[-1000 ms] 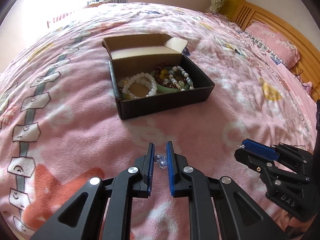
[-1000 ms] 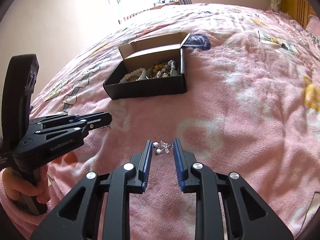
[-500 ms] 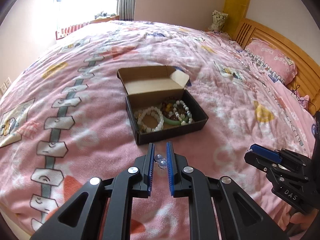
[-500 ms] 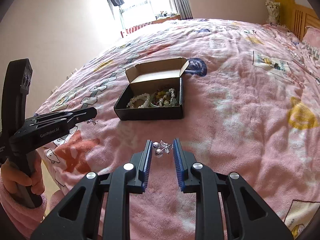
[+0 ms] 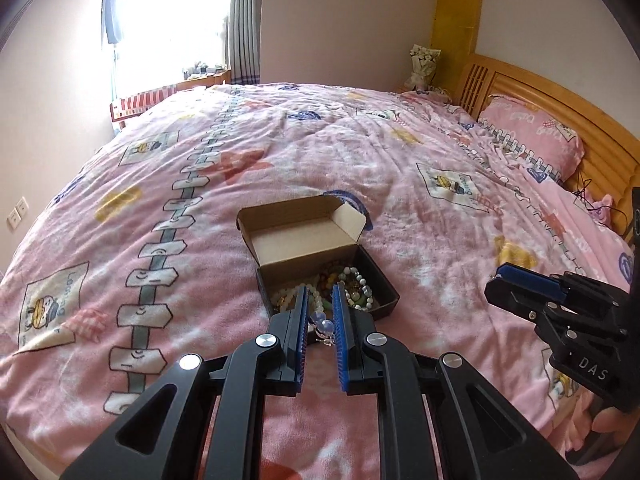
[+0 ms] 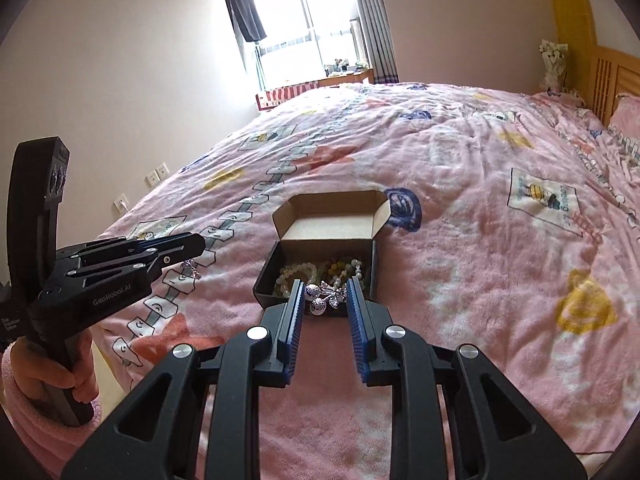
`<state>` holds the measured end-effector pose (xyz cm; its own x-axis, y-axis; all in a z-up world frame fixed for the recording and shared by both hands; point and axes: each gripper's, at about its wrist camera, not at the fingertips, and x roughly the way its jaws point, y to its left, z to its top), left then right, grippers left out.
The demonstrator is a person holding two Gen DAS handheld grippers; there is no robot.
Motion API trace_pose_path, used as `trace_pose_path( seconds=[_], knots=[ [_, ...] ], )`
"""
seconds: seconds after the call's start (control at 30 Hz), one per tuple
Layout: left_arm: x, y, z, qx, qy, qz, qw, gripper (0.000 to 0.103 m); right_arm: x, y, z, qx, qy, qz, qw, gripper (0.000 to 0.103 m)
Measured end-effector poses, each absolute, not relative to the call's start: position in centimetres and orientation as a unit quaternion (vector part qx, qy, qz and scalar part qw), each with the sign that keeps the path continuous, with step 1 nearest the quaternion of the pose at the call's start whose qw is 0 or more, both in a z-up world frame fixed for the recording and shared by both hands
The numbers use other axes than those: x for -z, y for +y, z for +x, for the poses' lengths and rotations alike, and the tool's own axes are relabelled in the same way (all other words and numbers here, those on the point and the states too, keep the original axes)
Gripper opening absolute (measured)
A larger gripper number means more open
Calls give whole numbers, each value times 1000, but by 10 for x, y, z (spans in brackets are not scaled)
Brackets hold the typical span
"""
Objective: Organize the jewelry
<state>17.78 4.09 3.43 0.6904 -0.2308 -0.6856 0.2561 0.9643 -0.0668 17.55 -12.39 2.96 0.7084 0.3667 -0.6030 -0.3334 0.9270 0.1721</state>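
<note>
An open black cardboard box (image 5: 390,294) with a brown lid flap sits on the pink bed; it also shows in the right wrist view (image 6: 264,286). Several bead bracelets (image 5: 358,286) lie inside it. My left gripper (image 5: 320,320) is shut on a clear bead earring (image 5: 323,327), held high above the bed in front of the box. My right gripper (image 6: 326,300) is shut on a silver ball earring (image 6: 320,300), also raised in front of the box. Each gripper shows in the other's view: the right one (image 5: 496,280), the left one (image 6: 198,246).
A pink patterned blanket (image 5: 200,240) covers the whole bed. A wooden headboard (image 5: 560,112) and a pink pillow (image 5: 528,132) are at the right. A window (image 6: 312,40) and the wall lie beyond the bed's far edge.
Both grippers have risen well above the bed, each carrying its earring, so the box now looks smaller and lies just beyond the fingertips. More of the room has come into view.
</note>
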Motion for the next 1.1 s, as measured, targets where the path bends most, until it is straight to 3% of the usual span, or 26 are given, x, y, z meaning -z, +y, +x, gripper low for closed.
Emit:
trace_pose_path(
  seconds=[0.43, 0.73, 0.77, 0.8, 0.83, 0.87, 1.1],
  knots=[
    [-59, 38, 207, 153, 347, 1, 925, 13, -57, -113, 226, -216, 327, 52, 919, 22],
    [-16, 39, 214, 176, 399, 24, 900, 15, -25, -105, 248, -220, 350, 50, 909, 22],
    [-4, 40, 212, 179, 412, 26, 893, 29, -18, -106, 247, -220, 355, 53, 907, 22],
    [11, 40, 209, 182, 433, 27, 882, 57, -12, -109, 246, -219, 359, 56, 906, 22],
    [24, 41, 206, 184, 445, 27, 876, 68, -6, -111, 245, -217, 363, 58, 904, 22],
    [37, 41, 203, 181, 450, 27, 874, 72, -1, -112, 244, -216, 367, 60, 903, 22],
    [89, 32, 214, 157, 499, 30, 851, 72, 11, -125, 239, -206, 378, 74, 899, 22]
  ],
)
